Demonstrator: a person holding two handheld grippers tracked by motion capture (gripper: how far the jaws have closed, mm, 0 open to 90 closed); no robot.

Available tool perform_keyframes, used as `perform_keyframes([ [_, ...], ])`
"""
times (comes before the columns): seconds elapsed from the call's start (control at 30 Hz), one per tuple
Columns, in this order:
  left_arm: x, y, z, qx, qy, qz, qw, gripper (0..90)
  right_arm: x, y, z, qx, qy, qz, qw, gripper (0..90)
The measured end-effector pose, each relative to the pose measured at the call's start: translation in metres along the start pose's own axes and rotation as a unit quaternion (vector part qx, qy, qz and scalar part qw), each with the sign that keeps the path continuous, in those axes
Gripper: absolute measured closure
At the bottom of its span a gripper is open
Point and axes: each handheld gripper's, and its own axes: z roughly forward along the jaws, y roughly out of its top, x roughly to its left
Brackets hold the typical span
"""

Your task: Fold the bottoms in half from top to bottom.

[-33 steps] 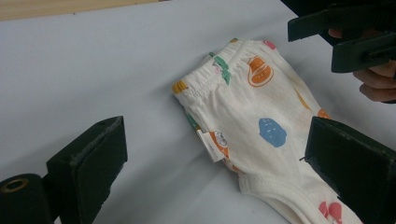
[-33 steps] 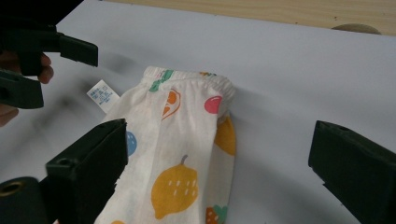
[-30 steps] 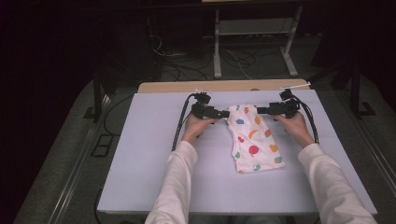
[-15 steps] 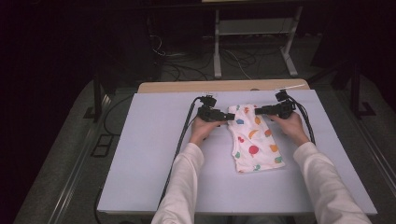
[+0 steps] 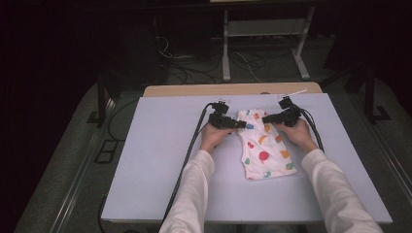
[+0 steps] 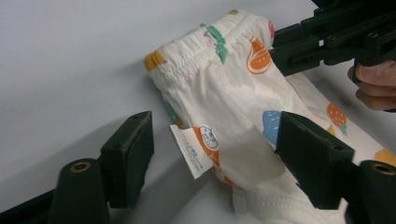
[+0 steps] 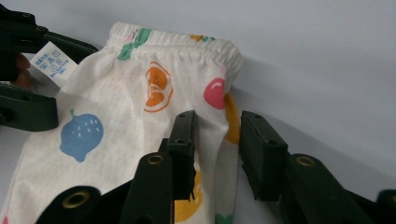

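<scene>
White child's shorts with a coloured fruit print lie folded on the pale table, waistband at the far end. My left gripper is at the waistband's left corner. Its jaws have just been closing but still stand wide, with the shorts' edge and the care label between them, untouched. My right gripper is at the right corner. Its jaws have just been closing and now stand narrow around a fold of the hem, with a gap still showing.
A wooden tabletop edge sits just behind the pale surface. A metal stand and loose cables are on the dark floor beyond. The left gripper's cable trails down the table toward the near edge.
Both hands have moved inward and down onto the waistband's corners. Both pairs of jaws have narrowed, the right pair much more than the left.
</scene>
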Motion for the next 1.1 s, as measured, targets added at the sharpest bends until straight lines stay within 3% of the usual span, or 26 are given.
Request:
perform_keyframes([
  [0.2,-0.002,0.000,0.003,0.004,0.001,-0.001,1.0000,49.6,0.001,0.000,0.002,0.005,0.008,0.011,0.9999,79.9],
  [0.23,-0.002,0.001,0.005,0.006,0.000,0.003,1.0000,53.8,0.001,-0.001,0.003,0.007,0.009,0.018,0.9998,85.6],
  [0.4,-0.006,0.000,0.007,0.013,0.026,0.018,0.9994,78.4,-0.002,-0.003,0.000,-0.001,0.021,0.032,0.9993,87.6],
  [0.47,-0.007,0.000,0.007,0.011,0.026,0.018,0.9994,84.9,-0.004,-0.004,-0.003,-0.014,0.031,0.042,0.9986,87.7],
  [0.63,-0.007,0.000,0.009,0.000,0.020,0.009,0.9998,86.5,-0.007,-0.010,-0.011,-0.036,0.040,0.041,0.9977,87.9],
  [0.8,-0.011,0.000,0.004,-0.013,0.013,0.019,0.9996,86.7,-0.007,-0.015,-0.019,-0.056,0.050,0.046,0.9961,87.9],
  [0.87,-0.012,0.000,0.002,-0.020,0.013,0.020,0.9995,86.6,-0.004,-0.018,-0.024,-0.059,0.038,0.027,0.9972,87.9],
  [1.1,-0.017,-0.008,-0.009,-0.047,-0.006,0.013,0.9988,86.6,0.007,-0.023,-0.036,-0.080,0.041,0.008,0.9959,87.8],
])
